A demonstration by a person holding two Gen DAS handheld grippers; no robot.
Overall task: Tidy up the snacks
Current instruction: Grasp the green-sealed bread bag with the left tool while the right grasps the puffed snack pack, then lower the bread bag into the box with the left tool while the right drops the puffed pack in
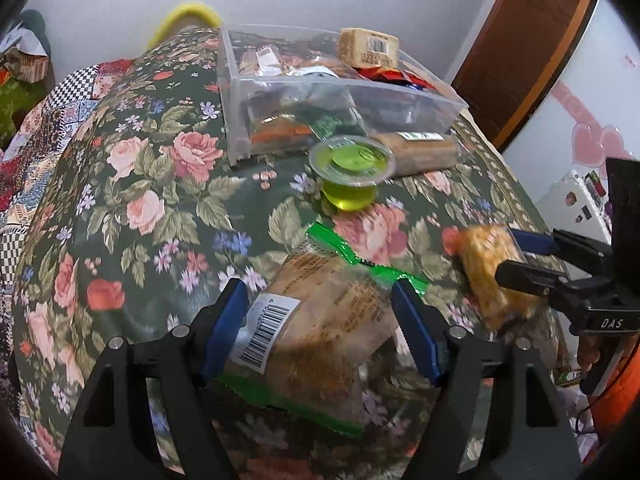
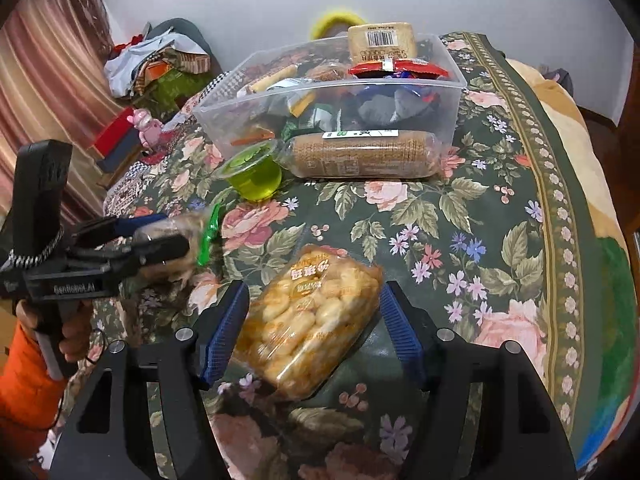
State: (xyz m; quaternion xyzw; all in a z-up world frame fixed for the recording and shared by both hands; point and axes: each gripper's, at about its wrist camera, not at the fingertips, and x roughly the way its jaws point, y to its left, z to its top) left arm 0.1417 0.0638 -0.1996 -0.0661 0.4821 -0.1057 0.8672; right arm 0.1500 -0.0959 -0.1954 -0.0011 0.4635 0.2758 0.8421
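on the floral cloth in front of me, my left gripper has its blue fingers spread wide on either side of a green-edged snack packet; i cannot tell whether the pads touch it. my right gripper is likewise spread apart around a clear bag of golden puffs, the left pad just beside the wrapper, the right one clear of it. farther back stands a clear plastic bin heaped with snacks, a barcode-labelled pack perched on top. just in front of the bin lie a roll of biscuits and a green jelly cup, side by side.
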